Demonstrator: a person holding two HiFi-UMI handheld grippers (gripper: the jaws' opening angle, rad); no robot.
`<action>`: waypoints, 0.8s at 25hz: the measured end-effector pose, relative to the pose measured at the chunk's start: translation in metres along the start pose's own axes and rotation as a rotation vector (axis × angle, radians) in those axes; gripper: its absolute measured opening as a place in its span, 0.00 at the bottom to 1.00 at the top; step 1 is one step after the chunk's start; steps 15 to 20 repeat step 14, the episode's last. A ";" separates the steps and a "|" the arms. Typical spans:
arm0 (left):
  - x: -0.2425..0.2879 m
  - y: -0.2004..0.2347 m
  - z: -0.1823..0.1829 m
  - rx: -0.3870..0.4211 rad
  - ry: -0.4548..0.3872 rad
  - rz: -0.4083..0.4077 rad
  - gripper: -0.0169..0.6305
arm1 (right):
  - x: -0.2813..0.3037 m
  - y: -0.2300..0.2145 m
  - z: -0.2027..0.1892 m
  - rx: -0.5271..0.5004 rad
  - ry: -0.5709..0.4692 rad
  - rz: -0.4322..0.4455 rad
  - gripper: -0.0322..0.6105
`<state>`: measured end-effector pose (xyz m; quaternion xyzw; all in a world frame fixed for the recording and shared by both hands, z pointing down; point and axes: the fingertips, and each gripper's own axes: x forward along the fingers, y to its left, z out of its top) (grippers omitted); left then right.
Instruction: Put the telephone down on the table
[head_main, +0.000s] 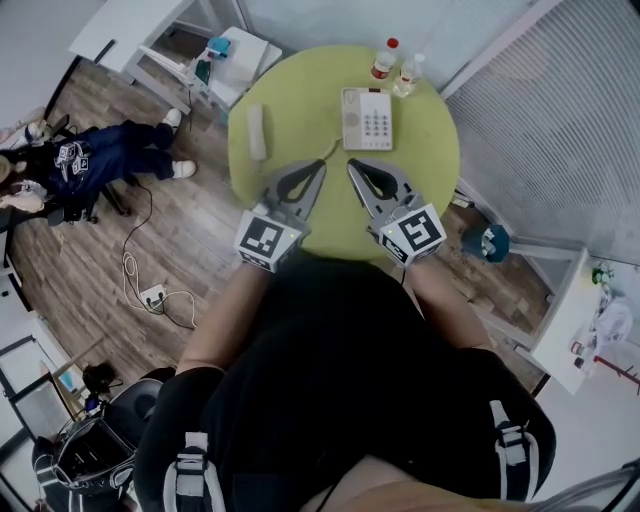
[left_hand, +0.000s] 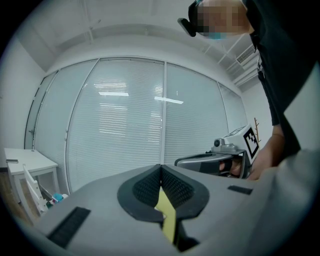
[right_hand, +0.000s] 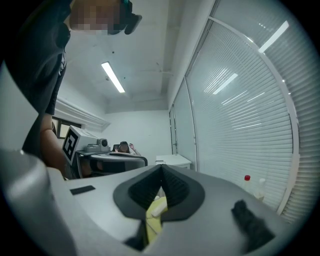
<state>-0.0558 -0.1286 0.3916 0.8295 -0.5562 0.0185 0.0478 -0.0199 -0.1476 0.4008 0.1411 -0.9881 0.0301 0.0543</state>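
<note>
I see my left gripper and right gripper both pressed closed with nothing between the jaws, hovering side by side over the near edge of the round yellow-green surface. The white push-button telephone base sits beyond them. Its white handset lies flat on the surface, apart to the left. Two clear plastic bottles stand just behind the base.
</note>
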 end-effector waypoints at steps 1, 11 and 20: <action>0.000 0.000 0.001 -0.001 -0.001 0.000 0.04 | 0.000 0.000 0.001 0.000 0.001 0.000 0.08; -0.001 0.009 0.001 -0.015 0.000 -0.008 0.05 | 0.008 0.000 0.004 -0.008 0.011 -0.009 0.08; -0.002 0.015 0.002 -0.015 0.000 -0.005 0.04 | 0.013 0.001 0.006 -0.005 0.012 -0.014 0.08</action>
